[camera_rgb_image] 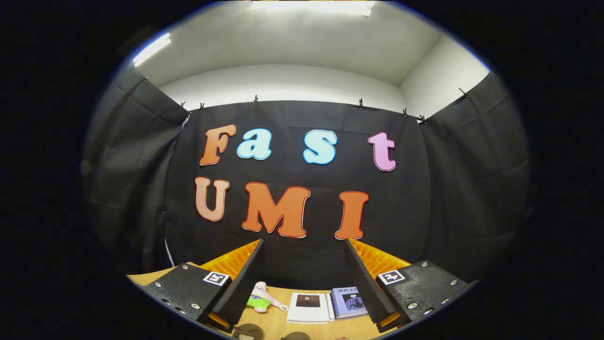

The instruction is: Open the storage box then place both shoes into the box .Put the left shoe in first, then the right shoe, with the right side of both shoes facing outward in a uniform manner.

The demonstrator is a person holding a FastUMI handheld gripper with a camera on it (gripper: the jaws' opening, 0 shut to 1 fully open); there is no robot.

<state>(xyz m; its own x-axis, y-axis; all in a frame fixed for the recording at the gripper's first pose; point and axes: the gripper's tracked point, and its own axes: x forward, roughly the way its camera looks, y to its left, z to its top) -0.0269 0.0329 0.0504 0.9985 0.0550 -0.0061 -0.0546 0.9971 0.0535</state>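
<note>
Table (276, 326) looked like matt light wood. Booth wall (302, 264) was matt, creased cloth. Two books (325, 306) had smooth paper covers. Toy (259, 297) looked glossy plastic.

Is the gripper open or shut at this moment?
Open. The gripper has its two fingers spread wide apart with nothing between them; beyond the gap lie a white book and a small toy on the table.

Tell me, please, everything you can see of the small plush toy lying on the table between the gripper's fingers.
The plush toy is small and soft-looking, with a bright green body, a pale pink upper part and a thin pale strap or tail trailing toward the white booklet. It lies on its side on the wooden table, just ahead of the open gripper, close to one finger and apparently not touching it. Its finer features are too small to tell.
</note>
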